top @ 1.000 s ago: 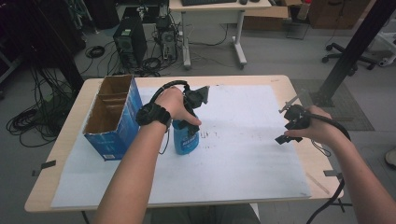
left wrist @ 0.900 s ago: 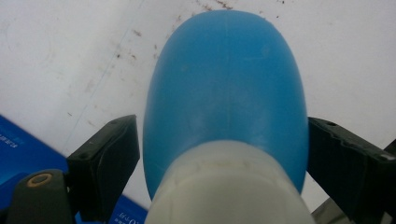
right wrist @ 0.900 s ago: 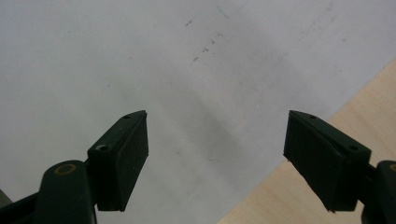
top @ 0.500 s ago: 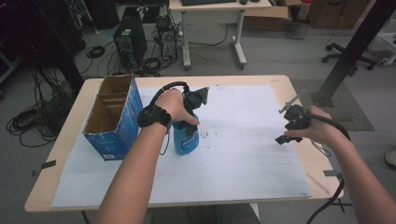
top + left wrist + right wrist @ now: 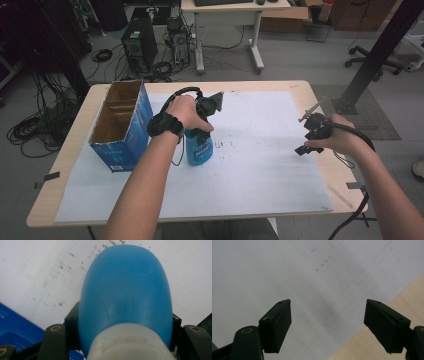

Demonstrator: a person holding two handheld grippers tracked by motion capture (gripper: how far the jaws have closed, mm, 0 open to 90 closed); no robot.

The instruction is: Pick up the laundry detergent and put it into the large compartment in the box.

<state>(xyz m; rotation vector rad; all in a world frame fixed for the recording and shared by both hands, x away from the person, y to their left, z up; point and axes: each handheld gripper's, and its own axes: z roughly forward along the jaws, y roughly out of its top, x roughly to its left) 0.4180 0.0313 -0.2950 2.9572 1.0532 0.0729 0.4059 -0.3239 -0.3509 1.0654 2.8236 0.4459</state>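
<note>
Right gripper (image 5: pixel 327 325) with jaws wide apart over white paper (image 5: pixel 287 272); wooden table edge (image 5: pixel 387 312) alongside

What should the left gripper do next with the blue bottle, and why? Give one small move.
Probably lift the blue bottle straight up a little. The left gripper has just closed its jaws around the bottle below its white collar, and the bottle stands upright on the white sheet beside the open cardboard box. The right gripper hangs open, holding nothing.
</note>
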